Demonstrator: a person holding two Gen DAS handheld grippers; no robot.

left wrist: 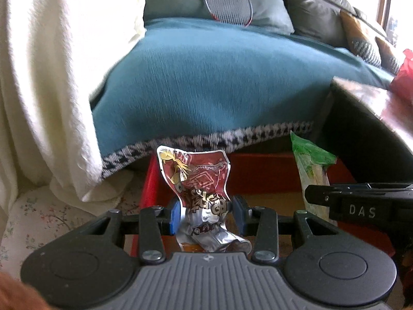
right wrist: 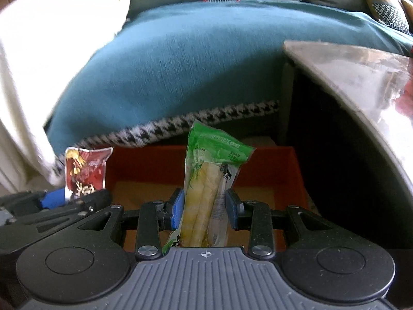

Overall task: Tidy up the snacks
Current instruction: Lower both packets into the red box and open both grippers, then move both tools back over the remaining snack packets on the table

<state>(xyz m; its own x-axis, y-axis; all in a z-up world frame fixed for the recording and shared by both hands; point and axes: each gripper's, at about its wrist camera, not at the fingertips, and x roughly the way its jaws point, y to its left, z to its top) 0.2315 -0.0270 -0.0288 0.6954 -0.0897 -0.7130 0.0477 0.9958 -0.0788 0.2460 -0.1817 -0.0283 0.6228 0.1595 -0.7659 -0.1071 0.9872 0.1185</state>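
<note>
Left wrist view — left gripper (left wrist: 205, 213) clamping red packet (left wrist: 197, 180), right gripper (right wrist: 204, 208) clamping green packet (right wrist: 207, 180)

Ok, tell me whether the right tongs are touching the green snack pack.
Touching. The right wrist view shows the right tongs with both blue pads pressed against the green snack pack.

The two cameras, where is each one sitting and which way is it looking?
Left wrist camera: sits on the left claw, looking forward and down at its red snack packet over the red box; the right claw shows at the right edge.
Right wrist camera: sits on the right claw, facing its green snack packet; the left claw shows at left.
Both share: packets, box, teal blanket.
</note>
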